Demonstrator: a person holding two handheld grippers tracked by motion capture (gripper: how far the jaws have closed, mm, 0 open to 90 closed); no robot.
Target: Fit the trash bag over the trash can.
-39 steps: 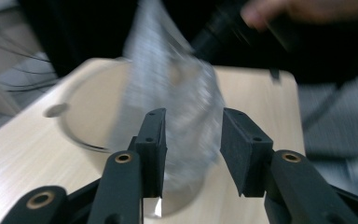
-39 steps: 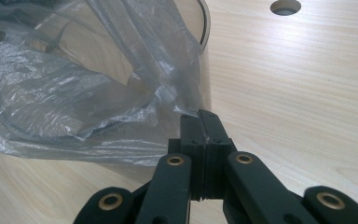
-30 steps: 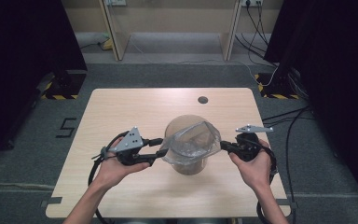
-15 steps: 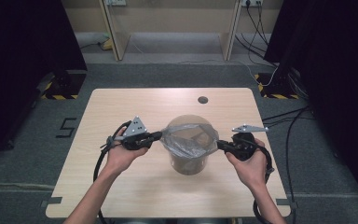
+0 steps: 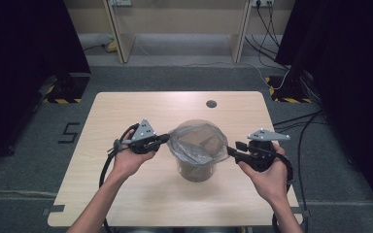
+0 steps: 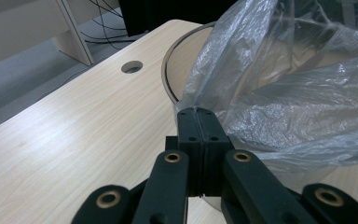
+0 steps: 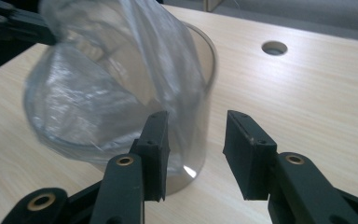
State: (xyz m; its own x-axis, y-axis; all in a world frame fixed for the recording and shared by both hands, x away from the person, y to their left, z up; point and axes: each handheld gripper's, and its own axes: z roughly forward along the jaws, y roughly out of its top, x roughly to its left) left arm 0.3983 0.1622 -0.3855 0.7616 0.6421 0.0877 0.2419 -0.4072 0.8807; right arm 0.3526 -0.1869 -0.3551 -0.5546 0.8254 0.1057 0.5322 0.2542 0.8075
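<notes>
A clear round bin (image 5: 194, 171) stands mid-table with a thin clear plastic bag (image 5: 197, 141) draped in and over its mouth. At the bag's left rim my left gripper (image 5: 166, 138) is shut on a fold of the film. In the left gripper view the jaws (image 6: 197, 117) meet with the bag (image 6: 284, 93) pinched between them, above the bin's rim (image 6: 167, 70). My right gripper (image 5: 231, 151) is at the bin's right side; its jaws (image 7: 196, 140) have just been opening and stand apart, with nothing pressed between them. The bag (image 7: 107, 79) hangs just beyond its left jaw, beside the bin's wall (image 7: 204, 88).
The bin stands on a light wooden table (image 5: 126, 194) with a cable hole (image 5: 211, 104) near the far edge. Black cables trail from both grippers. Grey floor surrounds the table, with shelf legs and dark curtains behind.
The left gripper moved up to the bag's left rim and shut on it. The right gripper's jaws let go of the bag and opened. The bag now sits rounder over the bin.
</notes>
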